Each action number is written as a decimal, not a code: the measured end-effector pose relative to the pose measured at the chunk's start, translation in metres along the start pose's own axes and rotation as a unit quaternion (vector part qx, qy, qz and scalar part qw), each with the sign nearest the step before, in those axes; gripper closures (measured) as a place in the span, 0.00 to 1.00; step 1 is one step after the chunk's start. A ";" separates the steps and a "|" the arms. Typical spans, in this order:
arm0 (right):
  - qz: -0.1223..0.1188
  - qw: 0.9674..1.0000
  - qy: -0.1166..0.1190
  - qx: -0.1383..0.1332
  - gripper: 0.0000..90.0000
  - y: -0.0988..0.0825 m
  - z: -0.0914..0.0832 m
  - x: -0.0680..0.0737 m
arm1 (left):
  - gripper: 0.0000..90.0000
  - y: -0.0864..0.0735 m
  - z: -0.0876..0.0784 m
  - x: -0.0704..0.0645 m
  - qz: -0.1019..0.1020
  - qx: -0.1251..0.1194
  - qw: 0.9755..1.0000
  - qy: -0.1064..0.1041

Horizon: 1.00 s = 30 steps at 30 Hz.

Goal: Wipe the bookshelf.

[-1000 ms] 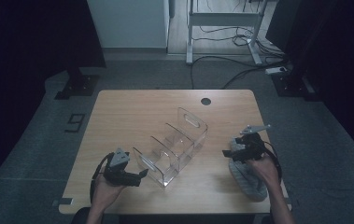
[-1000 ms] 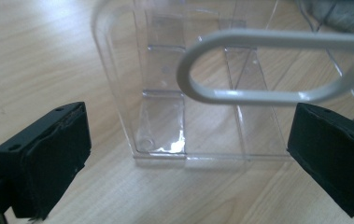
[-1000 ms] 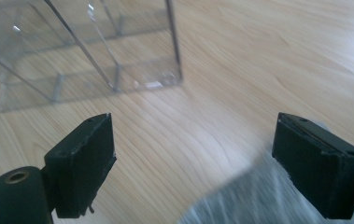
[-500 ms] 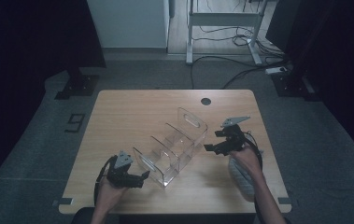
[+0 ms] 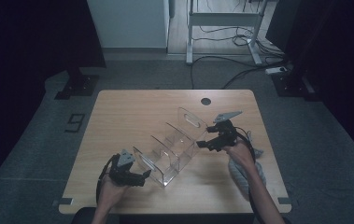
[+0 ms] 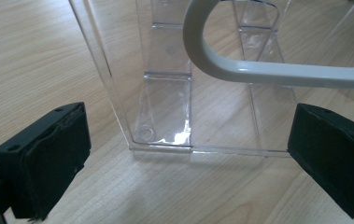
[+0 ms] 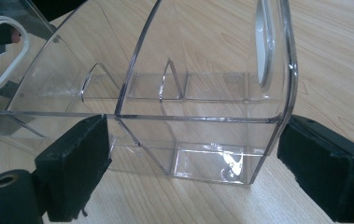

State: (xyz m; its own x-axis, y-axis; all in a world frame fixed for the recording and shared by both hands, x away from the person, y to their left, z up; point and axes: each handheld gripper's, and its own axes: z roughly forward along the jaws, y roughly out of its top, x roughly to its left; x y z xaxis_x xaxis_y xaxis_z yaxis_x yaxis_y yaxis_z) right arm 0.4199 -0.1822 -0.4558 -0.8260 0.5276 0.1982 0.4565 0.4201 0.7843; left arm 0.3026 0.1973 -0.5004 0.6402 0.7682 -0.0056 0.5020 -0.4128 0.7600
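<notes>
Light wooden table (image 5: 132, 112) carries a clear acrylic divided organiser with handle cut-outs (image 5: 172, 147), set diagonally near centre; its compartments hold nothing. A grey cloth (image 5: 242, 175) lies at near right under the forearm. Right gripper (image 5: 203, 142), jaws spread wide, faces the organiser's far-right end wall (image 7: 202, 140). Left gripper (image 5: 143, 177), jaws likewise apart, faces the near-left end (image 6: 165, 116).

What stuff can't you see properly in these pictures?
- Grey cloth near the table's right edge: in the high view the person's right arm covers part of it, and it is too small to tell what it is.
- Clear plastic rack: its far end is cut off by the top edge of the left gripper view.
- Right tongs: too small in the high view to judge their gap.
</notes>
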 end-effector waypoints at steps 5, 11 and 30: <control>-0.004 1.000 -0.006 0.007 0.11 -0.003 -0.004 0.004 | 0.00 0.001 0.001 0.005 -0.007 0.000 1.000 0.010; 0.001 1.000 -0.007 0.010 0.12 -0.008 -0.009 0.009 | 0.00 0.003 0.000 0.006 -0.003 0.002 1.000 0.017; -0.007 0.999 0.011 0.040 0.14 -0.025 -0.021 0.032 | 0.00 0.008 0.005 0.034 -0.032 0.000 0.999 0.044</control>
State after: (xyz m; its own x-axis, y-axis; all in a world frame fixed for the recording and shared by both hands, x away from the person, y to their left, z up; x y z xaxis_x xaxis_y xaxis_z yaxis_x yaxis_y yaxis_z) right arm 0.3752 -0.1912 -0.4570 -0.8392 0.5053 0.2008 0.4687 0.4851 0.7383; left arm 0.3314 0.2176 -0.4979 0.5532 0.8331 0.0019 0.5402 -0.3605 0.7604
